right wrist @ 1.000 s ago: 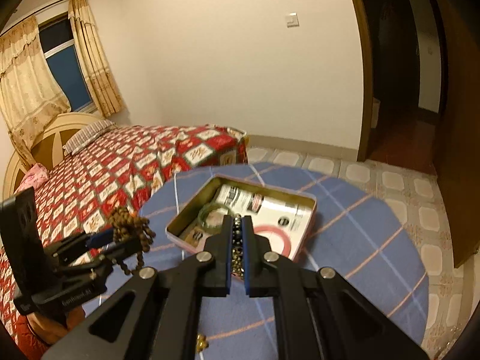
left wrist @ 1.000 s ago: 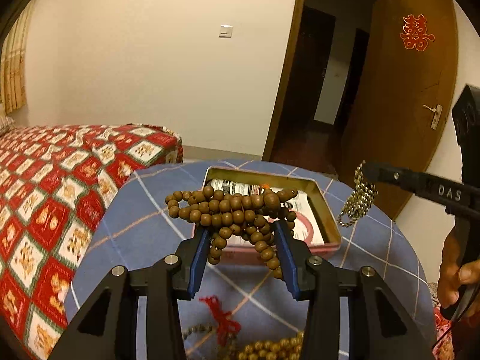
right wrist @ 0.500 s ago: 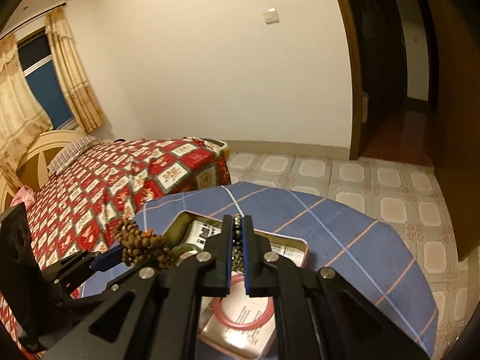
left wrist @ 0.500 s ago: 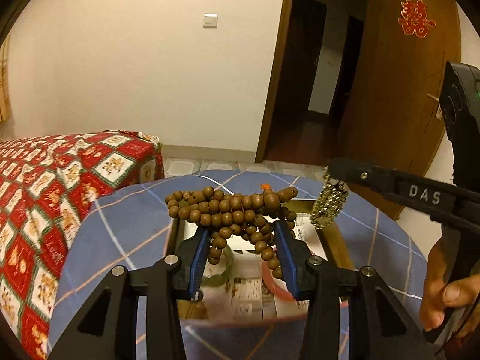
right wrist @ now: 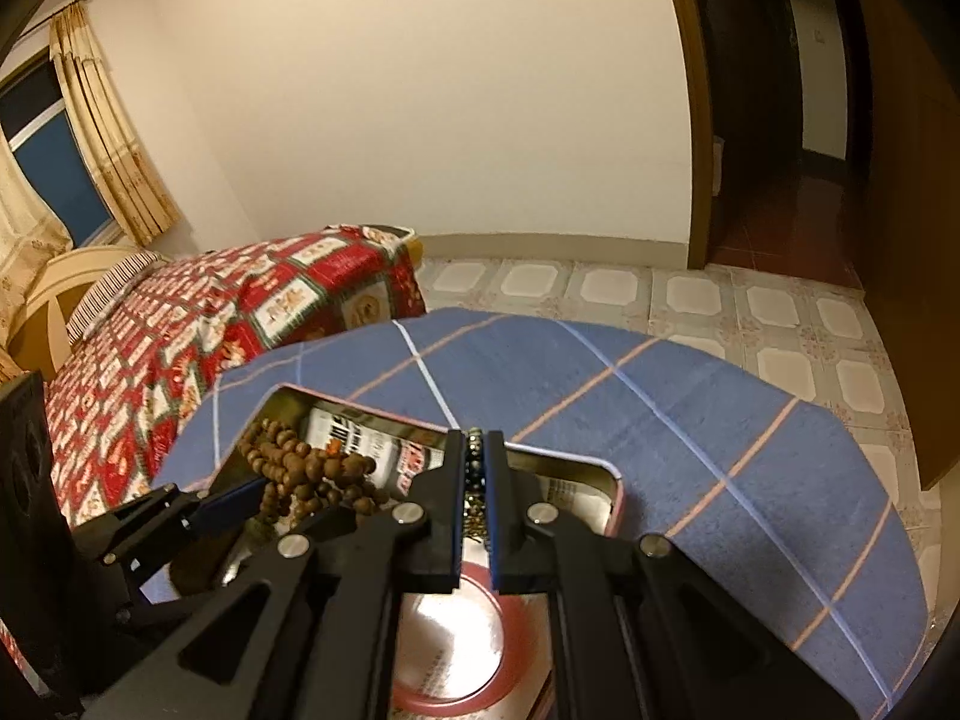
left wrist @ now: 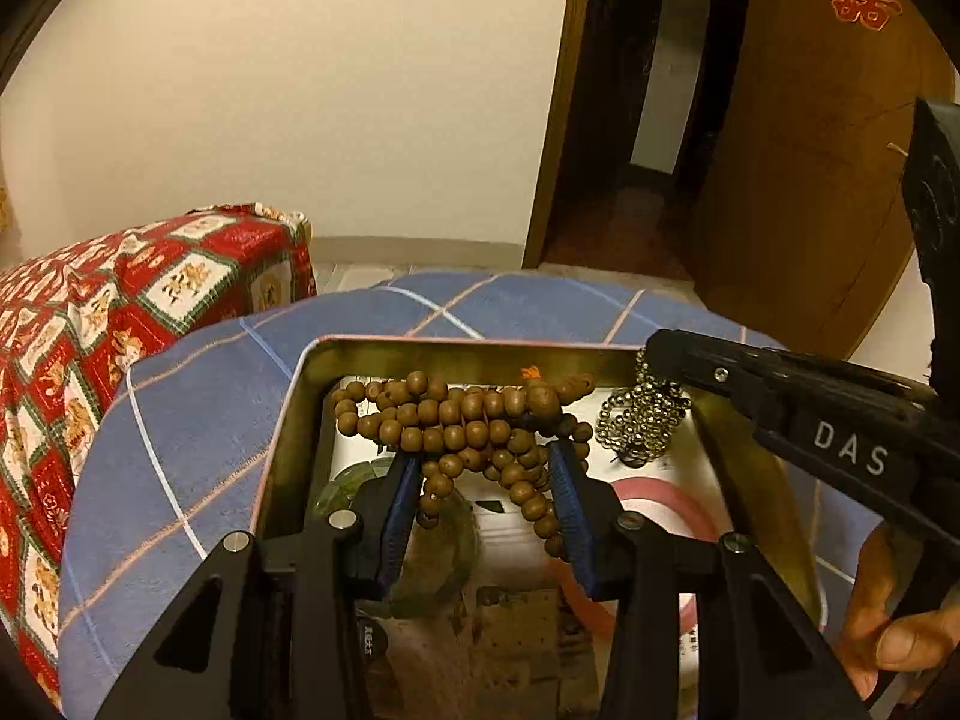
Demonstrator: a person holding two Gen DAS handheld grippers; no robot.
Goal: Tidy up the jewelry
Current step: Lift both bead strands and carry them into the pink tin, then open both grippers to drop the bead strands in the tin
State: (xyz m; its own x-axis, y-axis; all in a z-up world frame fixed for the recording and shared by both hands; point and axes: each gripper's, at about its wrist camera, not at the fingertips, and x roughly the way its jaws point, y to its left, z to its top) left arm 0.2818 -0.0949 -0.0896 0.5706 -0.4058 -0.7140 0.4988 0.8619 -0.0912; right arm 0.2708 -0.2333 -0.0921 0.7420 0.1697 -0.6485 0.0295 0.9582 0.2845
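Observation:
A brown wooden bead necklace (left wrist: 462,420) hangs bunched over my left gripper (left wrist: 483,468), whose blue-padded jaws stand apart with the beads draped between and across the tips. It hangs over the open metal tin (left wrist: 294,420). The beads also show in the right wrist view (right wrist: 306,468). My right gripper (right wrist: 476,462) is shut on a silver metal bead chain (left wrist: 642,420), held over the tin's right side (right wrist: 612,480). A green bangle (left wrist: 342,486) and a pink ring (left wrist: 666,498) lie inside the tin.
The tin sits on a round table with a blue checked cloth (right wrist: 690,408). A bed with a red patterned cover (right wrist: 240,312) is to the left. A wooden door (left wrist: 810,150) and a dark doorway are behind. Tiled floor (right wrist: 720,300) lies beyond the table.
Both grippers have moved forward and down over the tin with their jewelry. The bead necklace and silver chain now hang inside the tin's rim.

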